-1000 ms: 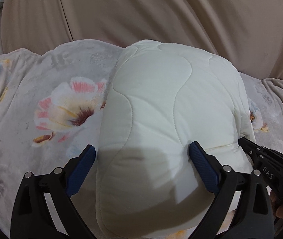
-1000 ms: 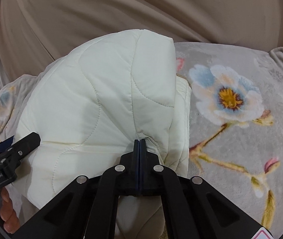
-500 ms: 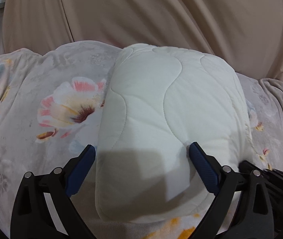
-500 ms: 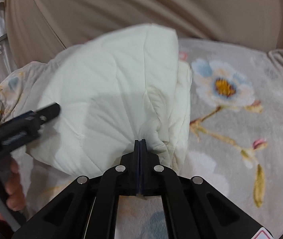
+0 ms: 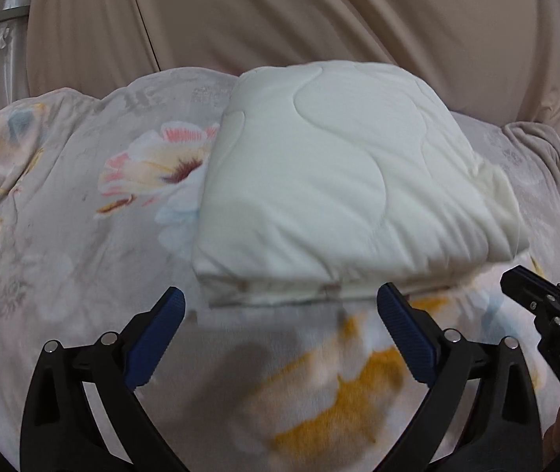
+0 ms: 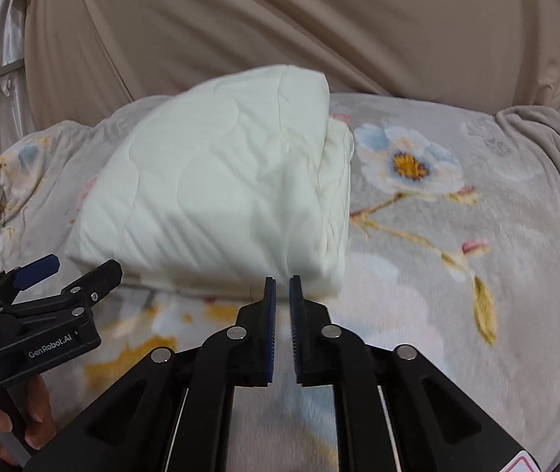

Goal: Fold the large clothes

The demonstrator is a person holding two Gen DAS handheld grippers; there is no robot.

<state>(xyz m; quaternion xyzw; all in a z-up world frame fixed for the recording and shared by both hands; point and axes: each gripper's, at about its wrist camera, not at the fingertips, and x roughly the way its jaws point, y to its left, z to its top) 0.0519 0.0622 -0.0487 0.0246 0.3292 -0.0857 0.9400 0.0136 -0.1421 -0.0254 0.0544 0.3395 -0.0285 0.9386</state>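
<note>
1. Released since the earlier frame, the folded quilted garment point(image 5: 342, 181) lies flat on the floral bed cover point(image 5: 63, 236).
2. Both grippers have backed off empty: left gripper point(image 5: 280, 314) fingers wide apart, right gripper point(image 6: 282, 303) fingers slightly parted.
3. Folding looks essentially finished.

Both looking low and close along their own fingers across the floral blanket point(image 5: 63, 216) toward the beige curtain point(image 6: 280, 19), sharing the folded cream quilt point(image 5: 339, 181) near the blanket's far edge.
</note>
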